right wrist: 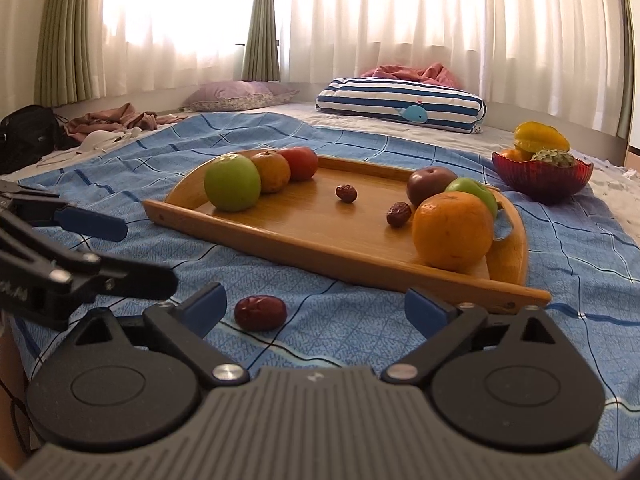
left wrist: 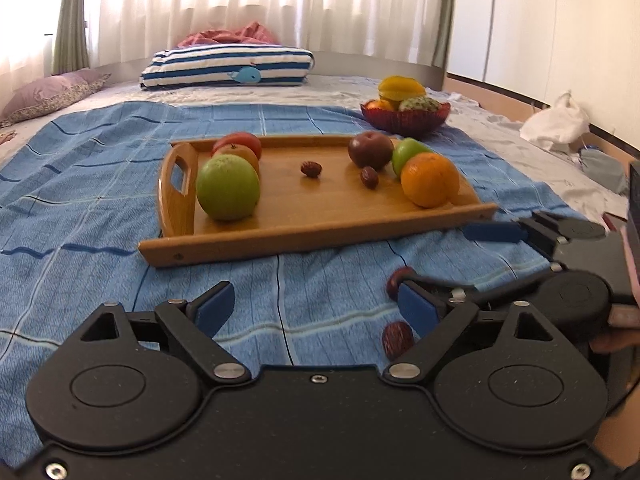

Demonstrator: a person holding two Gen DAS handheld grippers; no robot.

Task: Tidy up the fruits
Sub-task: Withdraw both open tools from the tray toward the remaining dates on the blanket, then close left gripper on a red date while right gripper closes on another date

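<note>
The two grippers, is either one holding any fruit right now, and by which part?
Neither. The left gripper and right gripper are open and empty; two dates lie loose on the blue blanket.

Looking along the left gripper (left wrist: 316,312), blue pads spread wide, nothing lying between them. Resting on a blue checked blanket (left wrist: 100,208): a wooden tray (left wrist: 312,236) holding a green apple (left wrist: 227,189), an orange fruit (left wrist: 240,155) and a red fruit (left wrist: 244,142) at its left end, two dried dates (left wrist: 311,169) near the middle, a dark red apple (left wrist: 370,149), a smaller green fruit (left wrist: 408,152) and an orange (left wrist: 429,179) at its right end. Sitting beyond the tray, a red bowl (left wrist: 404,120) of fruit. Lying on the blanket just beside the right pad, two loose dates (left wrist: 397,340). Reaching in from the right, the right gripper (left wrist: 452,258), also spread open.
</note>
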